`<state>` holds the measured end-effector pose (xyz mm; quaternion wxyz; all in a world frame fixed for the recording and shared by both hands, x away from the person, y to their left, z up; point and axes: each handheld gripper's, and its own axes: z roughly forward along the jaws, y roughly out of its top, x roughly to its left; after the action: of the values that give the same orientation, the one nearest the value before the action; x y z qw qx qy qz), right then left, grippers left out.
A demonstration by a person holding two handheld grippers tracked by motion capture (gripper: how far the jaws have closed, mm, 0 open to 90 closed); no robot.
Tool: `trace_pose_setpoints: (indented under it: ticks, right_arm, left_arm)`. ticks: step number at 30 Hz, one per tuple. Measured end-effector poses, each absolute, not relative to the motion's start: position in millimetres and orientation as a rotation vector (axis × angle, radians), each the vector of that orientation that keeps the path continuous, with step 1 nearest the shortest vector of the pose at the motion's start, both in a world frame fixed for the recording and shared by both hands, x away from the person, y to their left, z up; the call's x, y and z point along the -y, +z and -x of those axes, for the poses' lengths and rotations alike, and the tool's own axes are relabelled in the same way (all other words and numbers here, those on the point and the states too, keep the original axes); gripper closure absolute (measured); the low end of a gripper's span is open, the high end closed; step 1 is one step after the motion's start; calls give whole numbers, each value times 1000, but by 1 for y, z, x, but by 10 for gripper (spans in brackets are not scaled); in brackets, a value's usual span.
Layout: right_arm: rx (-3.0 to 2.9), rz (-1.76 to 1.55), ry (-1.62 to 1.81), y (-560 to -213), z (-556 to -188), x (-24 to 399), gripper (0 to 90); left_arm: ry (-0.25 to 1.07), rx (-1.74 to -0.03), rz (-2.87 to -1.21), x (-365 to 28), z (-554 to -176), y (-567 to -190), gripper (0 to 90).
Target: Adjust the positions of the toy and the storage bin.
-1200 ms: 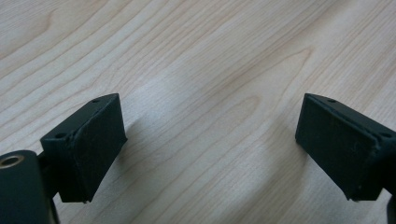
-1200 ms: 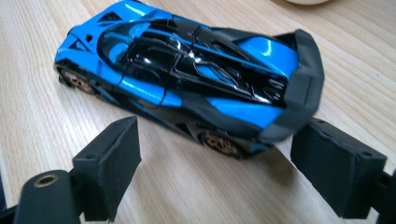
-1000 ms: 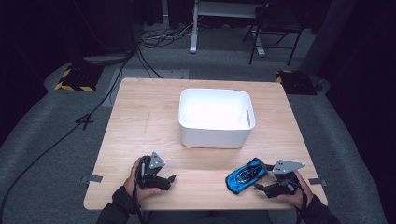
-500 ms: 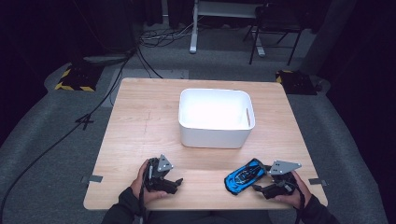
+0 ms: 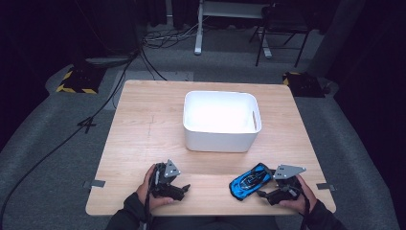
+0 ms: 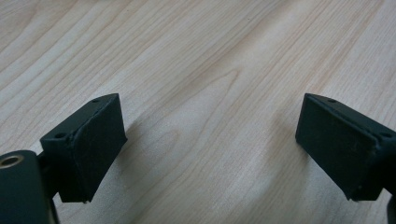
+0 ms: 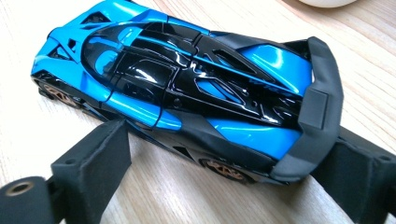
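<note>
A blue and black toy car point(image 5: 249, 180) point(image 7: 187, 93) rests on its wheels on the wooden table point(image 5: 143, 124) near the front right. My right gripper point(image 5: 265, 188) point(image 7: 224, 154) straddles its rear half. Its jaws have just been opening, and the near pad point(image 7: 93, 158) stands off the car's side with bare wood between them. The other pad sits behind the rear wing. My left gripper point(image 5: 181, 182) point(image 6: 210, 135) lies at the front left, open over bare wood with nothing between its pads point(image 6: 88, 144).
A white rectangular bin point(image 5: 220, 139) stands in the middle of the table, beyond both grippers, and looks empty inside. The table's front edge runs just below both hands. Cables and chair legs lie on the dark floor past the far edge.
My left gripper has drifted slightly to the right along the front edge. The car and the right hand stay where they were.
</note>
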<state>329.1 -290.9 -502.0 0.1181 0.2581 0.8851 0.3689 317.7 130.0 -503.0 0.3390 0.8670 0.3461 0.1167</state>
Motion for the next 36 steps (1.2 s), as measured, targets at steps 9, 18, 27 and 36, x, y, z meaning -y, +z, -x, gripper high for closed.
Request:
trace_pose_setpoints:
  ticks: [9, 18, 27, 36]
  right_arm:
    - [-2602, -760, 1061, -503, -331, 285, 41]
    - [-2593, -781, 1046, -503, -333, 280, 7]
    - [-2586, -814, 1037, -503, -337, 273, 5]
    - [-2597, -811, 1036, -502, -348, 259, 3]
  left_arm:
    - [303, -901, -2257, -130, -318, -503, 85]
    - [298, -903, -2260, -130, -318, -503, 85]
    - [304, -895, -2265, -130, -318, -503, 85]
    - [303, -876, -2268, -127, -320, -503, 81]
